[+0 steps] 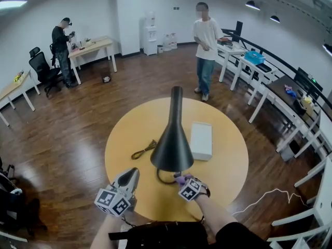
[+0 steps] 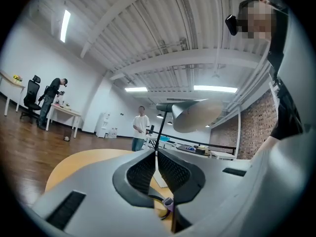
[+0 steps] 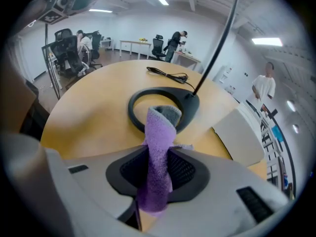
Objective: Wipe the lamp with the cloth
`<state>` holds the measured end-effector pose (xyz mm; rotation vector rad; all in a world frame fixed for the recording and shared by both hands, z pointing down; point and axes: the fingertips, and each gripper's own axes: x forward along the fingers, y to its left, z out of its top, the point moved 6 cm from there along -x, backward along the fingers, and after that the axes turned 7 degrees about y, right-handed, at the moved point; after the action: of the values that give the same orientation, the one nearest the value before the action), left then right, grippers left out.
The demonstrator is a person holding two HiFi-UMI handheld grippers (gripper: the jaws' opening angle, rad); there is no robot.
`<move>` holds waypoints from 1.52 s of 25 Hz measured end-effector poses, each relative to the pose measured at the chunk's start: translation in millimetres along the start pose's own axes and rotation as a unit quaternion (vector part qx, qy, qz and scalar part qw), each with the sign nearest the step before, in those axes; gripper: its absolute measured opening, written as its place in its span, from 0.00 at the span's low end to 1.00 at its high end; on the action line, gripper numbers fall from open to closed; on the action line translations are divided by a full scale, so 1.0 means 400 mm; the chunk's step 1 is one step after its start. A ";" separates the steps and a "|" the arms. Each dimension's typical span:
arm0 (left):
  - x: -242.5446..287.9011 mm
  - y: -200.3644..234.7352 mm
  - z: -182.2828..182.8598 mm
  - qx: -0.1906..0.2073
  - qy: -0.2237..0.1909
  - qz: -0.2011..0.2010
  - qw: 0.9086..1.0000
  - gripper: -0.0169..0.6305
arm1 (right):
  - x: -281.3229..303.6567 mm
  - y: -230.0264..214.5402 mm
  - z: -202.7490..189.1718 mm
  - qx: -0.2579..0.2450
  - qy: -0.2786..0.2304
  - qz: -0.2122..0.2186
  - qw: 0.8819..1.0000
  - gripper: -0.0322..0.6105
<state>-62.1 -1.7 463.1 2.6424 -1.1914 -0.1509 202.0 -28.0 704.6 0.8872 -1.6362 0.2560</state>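
Spreading across the room, the dark wooden floor [image 1: 78, 118] carries white desks along the walls, with one person [image 1: 206, 45] standing beyond the round table and another [image 1: 62, 43] at a far desk on the left. The round yellow table [image 1: 228, 165] fills the middle of the head view. The black lamp [image 1: 173, 139] stands upright on it near the person's side, its cone shade wide at the bottom and narrowing upward; in the right gripper view a thin stem [image 3: 217, 48] rises from a ring-shaped base [image 3: 134, 107] that lies flat on the tabletop. A flat white box [image 1: 201, 140] lies just to the right of the shade, and a dark cable [image 1: 144, 150] lies looped on the table to the shade's left.

The left gripper [image 1: 132, 173] is raised at the near edge of the table, left of the lamp and apart from it. Its own view shows the jaws closed together with nothing between them, and the left gripper [image 2: 156, 157] pointing roughly level toward the stem, with the shade above.

The right gripper [image 3: 160, 154] points steeply down just beside the base, under the near edge of the shade. Its jaws stand partly apart and clamp the cloth [image 3: 157, 132], a folded purple strip that sticks out past the tips, its grey-backed end curling over the near side of the ring. Whether the cloth touches the base cannot be made out
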 end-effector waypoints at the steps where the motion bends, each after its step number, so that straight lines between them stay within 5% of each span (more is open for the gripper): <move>1: -0.002 0.007 0.005 0.000 -0.001 -0.005 1.000 0.04 | 0.000 -0.011 -0.002 0.012 0.013 -0.004 1.000 0.21; 3: -0.001 0.015 0.006 0.001 0.003 -0.017 1.000 0.04 | -0.010 -0.023 -0.005 0.038 0.024 -0.012 0.999 0.21; 7: 0.007 0.018 0.009 -0.002 0.010 -0.036 0.999 0.04 | -0.064 -0.010 0.028 0.072 -0.048 -0.005 0.996 0.21; 15: 0.009 -0.007 -0.023 -0.010 0.026 -0.034 0.999 0.11 | -0.041 0.066 0.038 -0.012 -0.049 0.015 0.999 0.21; 29: 0.064 -0.110 -0.065 -0.023 -0.009 0.118 0.993 0.11 | 0.016 -0.105 -0.009 -0.106 -0.066 0.058 0.991 0.21; 35: 0.115 -0.193 -0.095 -0.023 -0.016 0.164 0.986 0.11 | 0.055 -0.200 -0.039 -0.104 -0.036 0.074 0.991 0.21; 38: 0.120 -0.223 -0.103 -0.028 -0.024 0.184 0.982 0.11 | 0.043 -0.224 -0.036 -0.102 -0.064 0.093 0.988 0.21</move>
<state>42.3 26.7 480.1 2.3321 -1.6405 -0.1779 272.2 -87.9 697.7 0.6063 -1.8320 0.1592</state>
